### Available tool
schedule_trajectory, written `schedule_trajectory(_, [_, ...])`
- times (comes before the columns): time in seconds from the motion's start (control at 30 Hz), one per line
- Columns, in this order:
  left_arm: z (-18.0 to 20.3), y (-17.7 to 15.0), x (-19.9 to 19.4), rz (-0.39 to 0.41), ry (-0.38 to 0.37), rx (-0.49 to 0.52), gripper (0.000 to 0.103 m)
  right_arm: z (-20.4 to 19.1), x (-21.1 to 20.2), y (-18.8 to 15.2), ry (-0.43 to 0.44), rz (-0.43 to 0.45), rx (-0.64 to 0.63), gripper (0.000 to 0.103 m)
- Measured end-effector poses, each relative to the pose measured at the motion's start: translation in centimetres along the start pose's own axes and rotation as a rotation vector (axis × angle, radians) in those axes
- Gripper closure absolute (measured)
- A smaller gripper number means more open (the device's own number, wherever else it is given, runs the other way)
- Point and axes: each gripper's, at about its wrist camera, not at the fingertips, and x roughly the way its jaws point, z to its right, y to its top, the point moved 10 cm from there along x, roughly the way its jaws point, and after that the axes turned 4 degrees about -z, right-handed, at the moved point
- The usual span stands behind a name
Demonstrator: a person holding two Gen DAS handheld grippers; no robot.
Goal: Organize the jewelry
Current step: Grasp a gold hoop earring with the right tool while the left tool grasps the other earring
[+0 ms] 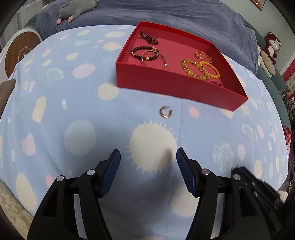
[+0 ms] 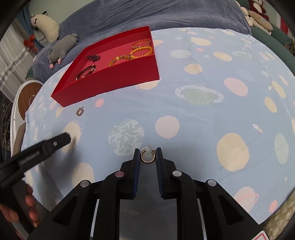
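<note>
A gold hoop earring (image 2: 148, 156) lies on the blue planet-print sheet between my right gripper's (image 2: 148, 154) blue pads, which press its two sides. A second hoop earring (image 1: 166, 112) (image 2: 80, 111) rests on the sheet just in front of the red box (image 1: 177, 90) (image 2: 110, 81). My left gripper (image 1: 148, 157) hovers short of that earring, jaws wide apart with nothing between them. Inside the box lie dark bead bracelets (image 1: 144, 52), yellow bead bracelets (image 1: 201, 69) and a gold chain (image 1: 203, 55).
The sheet (image 2: 202, 114) covers a bed with a dark blue blanket (image 1: 166, 13) behind the box. A grey plush toy (image 2: 62, 48) lies on the blanket. A round wooden-topped stand (image 1: 22, 51) is off the left edge. A person's hand (image 2: 27, 205) grips the left tool.
</note>
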Motion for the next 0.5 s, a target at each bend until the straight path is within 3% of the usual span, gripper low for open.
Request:
schedule_trajectory(0.2, [1.3,2.5,0.9,0.024,-0.005,0.028,0.045,-0.3,0.0,0.6,0.022,-0.003,0.017,0.087])
schedule_trajectory(0.37, [2.1,3.5,2.3,0.013,-0.002,0.047,0.059,-0.6,0.4,1.0,0.029,-0.006,0.021,0.087])
schedule_trajectory(0.5, [2.4,4.0,2.7,0.032,0.018,0.070,0.063,-0.6,0.7,1.3,0.033,-0.008,0.025,0.087])
